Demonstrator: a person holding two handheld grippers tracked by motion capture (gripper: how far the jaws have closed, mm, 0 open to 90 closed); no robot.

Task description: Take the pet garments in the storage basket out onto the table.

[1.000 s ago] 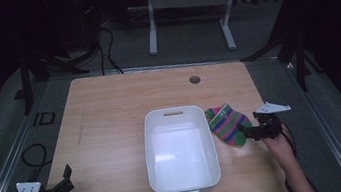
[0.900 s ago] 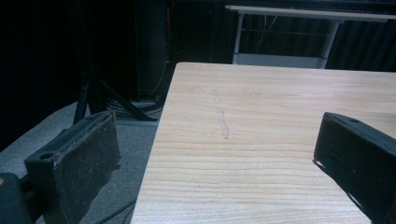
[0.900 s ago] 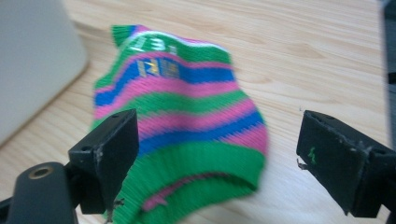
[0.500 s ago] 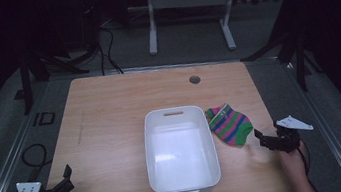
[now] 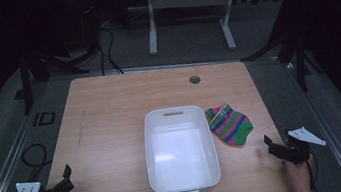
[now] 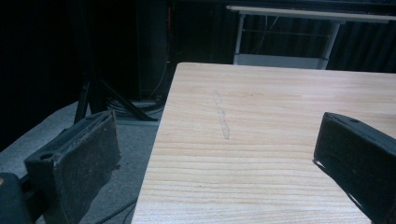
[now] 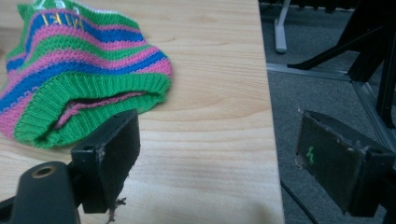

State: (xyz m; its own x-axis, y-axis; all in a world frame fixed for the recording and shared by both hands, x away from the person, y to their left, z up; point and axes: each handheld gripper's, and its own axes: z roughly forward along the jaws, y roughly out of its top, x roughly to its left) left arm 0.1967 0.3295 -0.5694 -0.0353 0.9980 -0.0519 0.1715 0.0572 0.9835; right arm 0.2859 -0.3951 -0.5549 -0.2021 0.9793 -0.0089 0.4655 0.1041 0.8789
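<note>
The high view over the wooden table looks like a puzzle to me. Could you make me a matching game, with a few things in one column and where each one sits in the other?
Things:
1. white plastic tub
2. green, pink and blue striped knitted sock
3. left gripper
4. small round hole in the tabletop

Places:
A. near left corner of the table
B. far side, right of the middle
C. middle of the table
D. flat on the wood, just right of the tub

Pairs: 1-C, 2-D, 3-A, 4-B
</note>
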